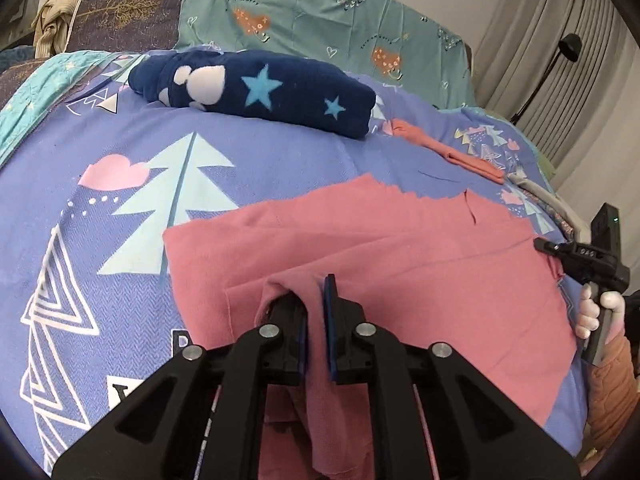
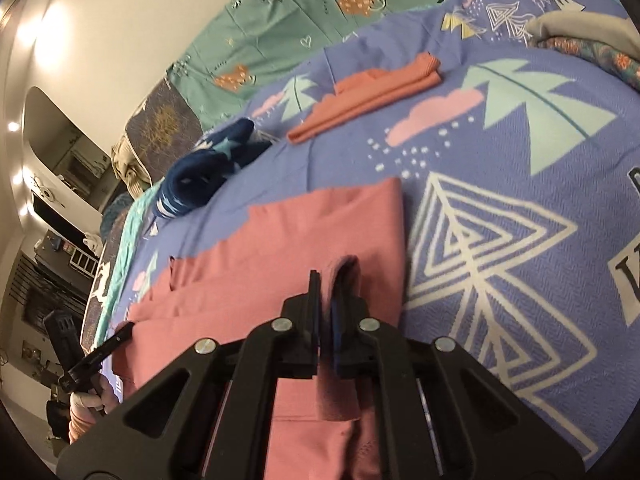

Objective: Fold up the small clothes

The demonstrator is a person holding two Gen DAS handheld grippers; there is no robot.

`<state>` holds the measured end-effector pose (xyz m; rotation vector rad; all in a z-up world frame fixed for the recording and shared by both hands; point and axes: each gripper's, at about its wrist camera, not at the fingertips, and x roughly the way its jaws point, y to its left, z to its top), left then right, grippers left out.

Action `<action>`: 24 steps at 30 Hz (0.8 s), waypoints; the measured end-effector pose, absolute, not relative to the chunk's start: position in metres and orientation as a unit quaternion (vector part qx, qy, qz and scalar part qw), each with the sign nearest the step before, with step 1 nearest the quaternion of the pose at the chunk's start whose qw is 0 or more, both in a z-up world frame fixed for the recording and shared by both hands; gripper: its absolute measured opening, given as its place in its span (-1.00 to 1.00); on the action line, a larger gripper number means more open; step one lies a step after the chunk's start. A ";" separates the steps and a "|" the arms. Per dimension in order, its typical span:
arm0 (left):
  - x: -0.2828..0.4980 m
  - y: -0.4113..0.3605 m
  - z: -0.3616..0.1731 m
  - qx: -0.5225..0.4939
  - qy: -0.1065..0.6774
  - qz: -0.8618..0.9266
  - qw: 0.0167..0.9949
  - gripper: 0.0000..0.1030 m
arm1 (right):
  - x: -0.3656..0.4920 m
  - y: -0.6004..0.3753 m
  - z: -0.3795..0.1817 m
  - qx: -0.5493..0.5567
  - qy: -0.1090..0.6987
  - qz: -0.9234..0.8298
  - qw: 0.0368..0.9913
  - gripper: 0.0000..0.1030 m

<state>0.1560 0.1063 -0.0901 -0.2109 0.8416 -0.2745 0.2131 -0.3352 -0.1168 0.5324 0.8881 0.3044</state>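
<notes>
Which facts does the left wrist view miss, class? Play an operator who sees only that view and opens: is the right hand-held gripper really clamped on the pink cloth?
Observer: Yes. The right hand-held gripper is shut on a raised fold of the pink cloth.
Operator: Can you see what carries my left hand-held gripper?
Observer: A hand is wrapped round its handle, at the cloth's edge.
Operator: Anything beyond the bed on that side?
Observer: Small lights glow on a pale wall.
</notes>
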 end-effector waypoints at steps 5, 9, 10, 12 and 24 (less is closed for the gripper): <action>0.130 0.104 -0.076 -0.083 0.395 -0.136 0.905 -0.40 | 0.197 -0.335 -0.106 0.233 0.428 0.163 0.858 -0.65; 0.106 0.102 -0.075 -0.070 0.409 -0.144 0.898 -0.43 | 0.172 -0.330 -0.100 0.190 0.437 0.167 0.863 -0.67; 0.102 0.101 -0.076 -0.069 0.413 -0.144 0.897 -0.70 | 0.167 -0.329 -0.100 0.182 0.441 0.163 0.864 -0.78; 0.097 0.102 -0.077 -0.075 0.423 -0.154 0.890 -0.93 | 0.162 -0.328 -0.097 0.175 0.440 0.163 0.865 -0.91; 0.195 0.142 -0.043 -0.167 0.361 -0.047 0.916 -0.43 | 0.257 -0.342 -0.059 0.274 0.408 0.118 0.863 -0.53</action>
